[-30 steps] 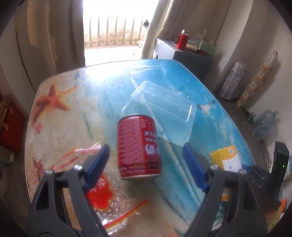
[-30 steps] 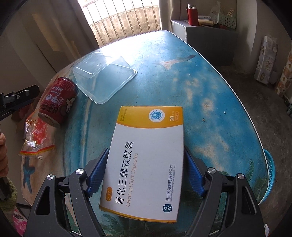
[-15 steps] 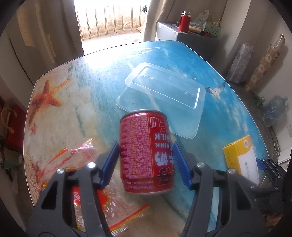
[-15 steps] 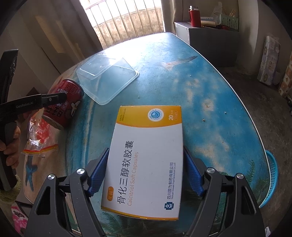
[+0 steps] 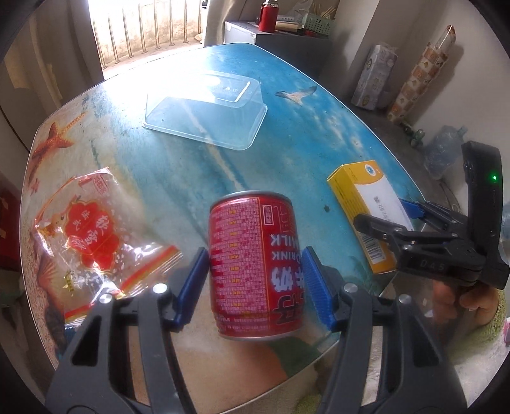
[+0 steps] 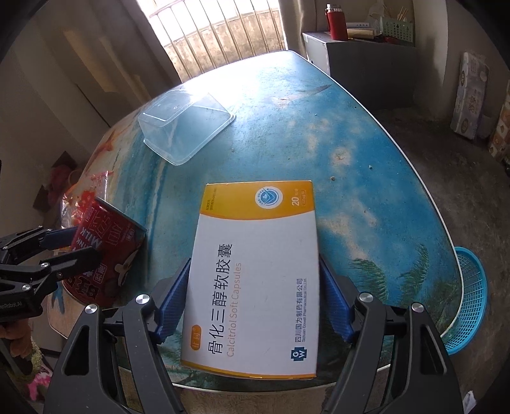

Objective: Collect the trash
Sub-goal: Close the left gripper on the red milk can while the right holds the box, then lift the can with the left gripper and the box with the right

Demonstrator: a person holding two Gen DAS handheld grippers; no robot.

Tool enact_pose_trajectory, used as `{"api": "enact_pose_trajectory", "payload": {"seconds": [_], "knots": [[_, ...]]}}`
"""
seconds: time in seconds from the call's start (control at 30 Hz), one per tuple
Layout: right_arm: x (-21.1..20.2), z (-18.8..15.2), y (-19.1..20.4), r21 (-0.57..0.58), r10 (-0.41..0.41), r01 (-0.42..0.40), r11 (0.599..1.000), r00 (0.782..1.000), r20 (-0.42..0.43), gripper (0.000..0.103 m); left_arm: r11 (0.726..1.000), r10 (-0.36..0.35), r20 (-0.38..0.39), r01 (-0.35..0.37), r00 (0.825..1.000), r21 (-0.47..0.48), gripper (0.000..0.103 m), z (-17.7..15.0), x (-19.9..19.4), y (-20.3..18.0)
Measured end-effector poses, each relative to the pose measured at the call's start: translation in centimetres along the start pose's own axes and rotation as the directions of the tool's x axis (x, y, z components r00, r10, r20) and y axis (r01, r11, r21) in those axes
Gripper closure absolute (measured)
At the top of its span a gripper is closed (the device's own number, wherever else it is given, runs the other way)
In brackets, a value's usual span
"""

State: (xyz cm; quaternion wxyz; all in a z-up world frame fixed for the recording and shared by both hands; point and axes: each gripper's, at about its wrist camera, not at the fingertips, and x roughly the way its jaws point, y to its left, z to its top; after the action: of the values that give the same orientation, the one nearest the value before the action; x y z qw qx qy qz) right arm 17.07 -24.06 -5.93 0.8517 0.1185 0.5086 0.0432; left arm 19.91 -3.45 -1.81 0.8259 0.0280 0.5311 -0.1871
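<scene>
My left gripper (image 5: 253,281) is shut on a red milk drink can (image 5: 255,267) and holds it lifted above the near edge of the table; the can also shows in the right wrist view (image 6: 105,254). My right gripper (image 6: 255,299) is shut on a white and yellow capsule box (image 6: 258,270), which also shows in the left wrist view (image 5: 366,210). A clear plastic container (image 5: 207,108) lies upside down on the far part of the table. A red and clear snack wrapper (image 5: 92,239) lies on the left.
The glass table (image 6: 318,127) has a beach print and a curved edge. A blue basket (image 6: 468,299) stands on the floor past the table's right edge. A cabinet with a red flask (image 6: 338,22) stands at the back right.
My left gripper closed on the red can and lifted it back toward the near table edge. My right gripper kept hold of the box and lifted it slightly.
</scene>
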Motion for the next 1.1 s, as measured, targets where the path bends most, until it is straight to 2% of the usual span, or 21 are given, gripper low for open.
{"api": "enact_pose_trajectory", "payload": {"seconds": [0.13,0.27,0.4,0.7,0.8,0.9,1.1], "knots": [[-0.5,-0.6,-0.5,0.017,0.012,-0.012,1.000,1.000,-0.013,0.030,1.000,-0.008,0.000,0.008,1.000,0.008,0.043,-0.8,-0.1,-0.4],[-0.6,-0.3,-0.9,0.039,0.026,-0.026,0.999,1.000,-0.016,0.030,0.999,-0.052,-0.026,0.052,0.998,-0.014,0.040,-0.4,1.1,0.0],[-0.5,-0.2,-0.8,0.044,0.019,-0.018,0.999,1.000,-0.021,0.029,0.999,-0.047,-0.020,0.047,0.999,-0.003,0.040,-0.2,1.8,-0.4],[-0.2,0.0,-0.3,0.046,0.001,0.000,0.999,1.000,-0.018,0.027,0.996,-0.083,-0.038,0.082,0.996,-0.027,0.041,-0.7,3.2,-0.3],[-0.3,-0.1,-0.1,0.038,-0.010,0.011,0.999,1.000,-0.029,0.027,0.998,-0.066,-0.031,0.066,0.997,-0.017,0.041,-1.0,3.1,-0.5],[-0.1,-0.3,0.6,0.001,-0.032,0.032,0.999,0.998,-0.047,0.027,0.998,-0.061,-0.027,0.061,0.998,-0.019,0.041,-1.5,2.8,-0.5],[0.4,-0.8,2.1,-0.087,-0.127,0.122,0.989,0.990,-0.056,0.027,1.000,-0.031,-0.014,0.031,0.999,0.005,0.041,-2.1,2.5,-1.0]]}}
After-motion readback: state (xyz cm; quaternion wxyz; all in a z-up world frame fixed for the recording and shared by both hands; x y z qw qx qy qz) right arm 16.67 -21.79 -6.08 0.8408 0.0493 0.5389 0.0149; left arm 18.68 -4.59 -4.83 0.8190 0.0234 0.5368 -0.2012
